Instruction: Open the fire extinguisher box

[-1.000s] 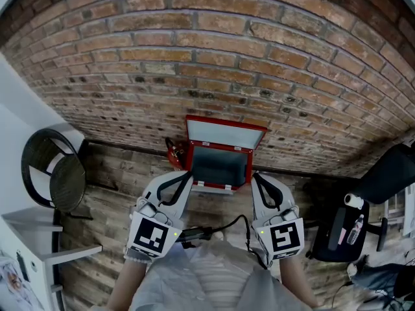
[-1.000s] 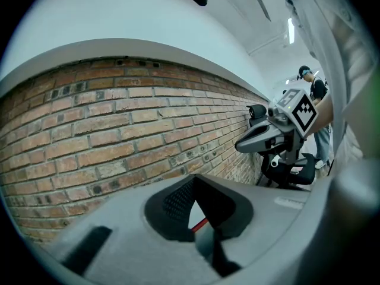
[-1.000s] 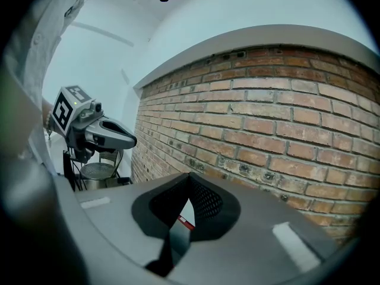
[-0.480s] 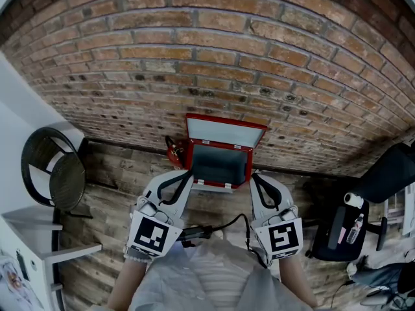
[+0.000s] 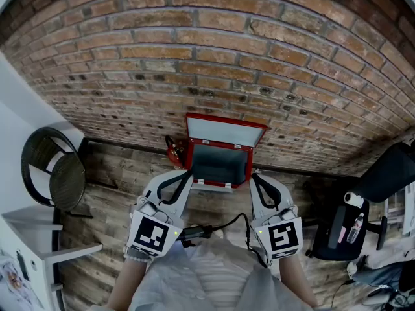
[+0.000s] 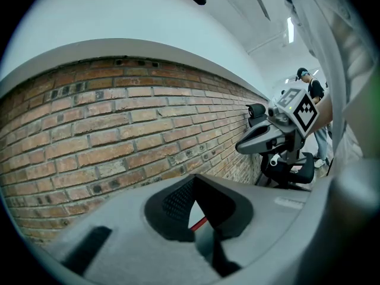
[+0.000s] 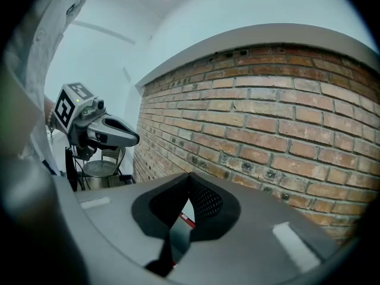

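Observation:
The red fire extinguisher box (image 5: pixel 220 185) stands on the wooden floor against the brick wall. Its lid (image 5: pixel 224 133) is raised and leans back on the bricks, and the dark inside shows. A red extinguisher (image 5: pixel 174 153) sits just left of the box. My left gripper (image 5: pixel 188 173) hovers at the box's front left corner and my right gripper (image 5: pixel 254 176) at its front right corner. Both are shut, hold nothing and touch nothing. In the left gripper view the jaw tips (image 6: pixel 193 183) meet, with a sliver of red box behind. The right gripper view shows its own tips (image 7: pixel 189 181) meeting the same way.
A round black wire basket (image 5: pixel 50 170) and a white shelf unit (image 5: pixel 39 235) stand at the left. A black office chair (image 5: pixel 347 229) is at the right. A black cable (image 5: pixel 214 229) runs between the grippers near the person's body. The brick wall (image 5: pixel 214 50) fills the background.

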{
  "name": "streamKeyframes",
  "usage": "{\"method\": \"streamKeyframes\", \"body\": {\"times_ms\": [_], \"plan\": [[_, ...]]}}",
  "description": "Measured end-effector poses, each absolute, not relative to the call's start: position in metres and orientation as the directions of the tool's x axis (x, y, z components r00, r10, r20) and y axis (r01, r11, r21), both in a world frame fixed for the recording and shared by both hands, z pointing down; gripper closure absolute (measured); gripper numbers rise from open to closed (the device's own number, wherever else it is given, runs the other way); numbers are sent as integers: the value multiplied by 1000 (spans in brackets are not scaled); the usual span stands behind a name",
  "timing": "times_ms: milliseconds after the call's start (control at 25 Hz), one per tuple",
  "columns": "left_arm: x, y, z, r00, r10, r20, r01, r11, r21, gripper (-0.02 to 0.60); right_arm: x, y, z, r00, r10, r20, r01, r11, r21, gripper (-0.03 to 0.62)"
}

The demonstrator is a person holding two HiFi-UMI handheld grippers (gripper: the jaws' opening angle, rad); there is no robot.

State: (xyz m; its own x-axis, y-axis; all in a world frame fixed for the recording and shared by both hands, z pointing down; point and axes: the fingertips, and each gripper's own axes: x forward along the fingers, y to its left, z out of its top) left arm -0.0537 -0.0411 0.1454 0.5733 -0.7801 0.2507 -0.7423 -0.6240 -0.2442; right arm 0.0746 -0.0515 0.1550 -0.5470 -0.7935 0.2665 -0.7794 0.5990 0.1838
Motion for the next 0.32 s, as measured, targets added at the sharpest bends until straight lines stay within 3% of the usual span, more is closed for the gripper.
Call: {"method": "streamKeyframes", "body": {"times_ms": [320], "plan": [[-58, -42, 145, 570, -786, 242, -752, -617, -231, 581, 71, -51, 158, -548, -787, 282, -774, 605, 186, 588]]}}
